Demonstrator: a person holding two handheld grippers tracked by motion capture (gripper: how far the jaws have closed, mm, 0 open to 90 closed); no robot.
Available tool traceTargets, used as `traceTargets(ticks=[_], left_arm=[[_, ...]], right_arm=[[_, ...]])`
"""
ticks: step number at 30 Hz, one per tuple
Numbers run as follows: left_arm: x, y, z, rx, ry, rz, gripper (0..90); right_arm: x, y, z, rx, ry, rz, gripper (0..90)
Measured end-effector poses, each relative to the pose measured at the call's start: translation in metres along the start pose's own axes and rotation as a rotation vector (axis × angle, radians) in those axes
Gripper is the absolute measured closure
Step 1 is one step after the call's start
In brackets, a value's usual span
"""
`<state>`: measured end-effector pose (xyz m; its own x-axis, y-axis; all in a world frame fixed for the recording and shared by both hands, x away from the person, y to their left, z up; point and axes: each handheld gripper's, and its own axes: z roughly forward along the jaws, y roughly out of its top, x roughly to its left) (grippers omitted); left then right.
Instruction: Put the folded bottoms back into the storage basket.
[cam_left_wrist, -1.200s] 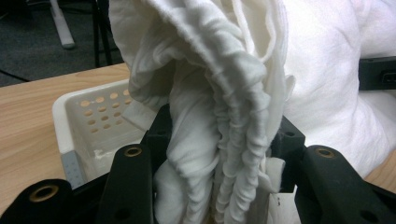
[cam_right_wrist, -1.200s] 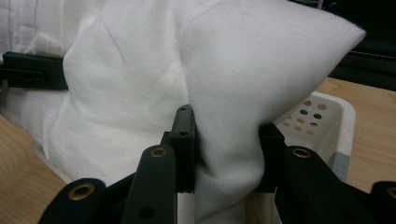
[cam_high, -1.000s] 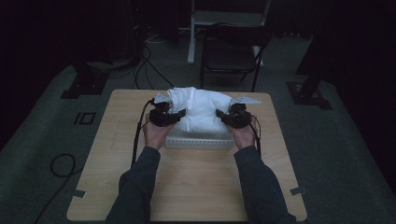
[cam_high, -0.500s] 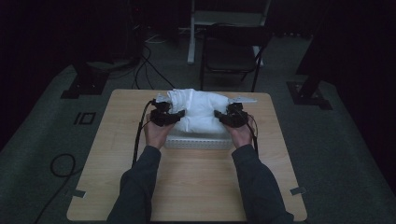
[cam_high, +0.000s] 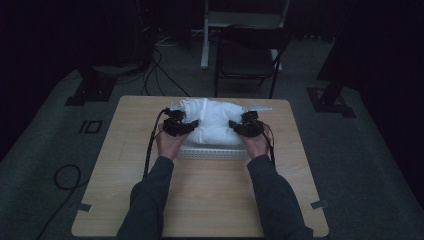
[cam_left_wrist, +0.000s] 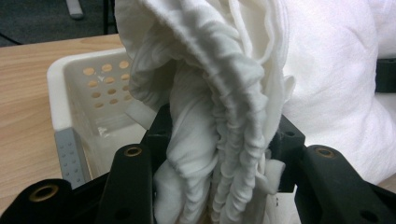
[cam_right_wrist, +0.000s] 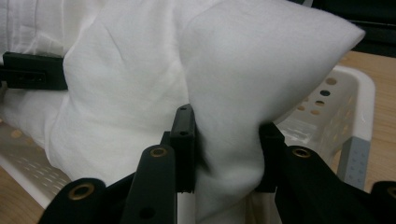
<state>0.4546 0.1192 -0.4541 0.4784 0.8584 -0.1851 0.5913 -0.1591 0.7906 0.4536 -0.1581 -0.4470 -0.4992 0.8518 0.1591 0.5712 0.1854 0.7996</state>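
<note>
Left gripper (cam_left_wrist: 219, 154): jaws clamped on a gathered, pleated bunch of the white cloth (cam_left_wrist: 327, 70). Right gripper (cam_right_wrist: 224, 154): jaws pinched on a smooth fold of the same cloth. In the high view the cloth bundle (cam_high: 212, 120) sits mounded in and above the white perforated basket (cam_high: 215, 152) at table centre, long axis running 9-to-3 o'clock. Left gripper (cam_high: 179, 125) holds its 9 o'clock end, right gripper (cam_high: 246, 126) its 3 o'clock end; neither hand is nearer. Basket lies directly under the cloth, toward 6 o'clock from the jaws, so the likely next move is straight down or up, both hands together. Wooden table (cam_high: 200, 200) carries it all.
</note>
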Motion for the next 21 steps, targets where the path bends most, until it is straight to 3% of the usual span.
traceTargets(ticks=[21], left_arm=[[0.002, -0.02, 0.017, 0.073, 0.01, -0.04, 54.0]], right_arm=[[-0.002, -0.017, 0.017, 0.078, -0.013, 0.014, 68.5]])
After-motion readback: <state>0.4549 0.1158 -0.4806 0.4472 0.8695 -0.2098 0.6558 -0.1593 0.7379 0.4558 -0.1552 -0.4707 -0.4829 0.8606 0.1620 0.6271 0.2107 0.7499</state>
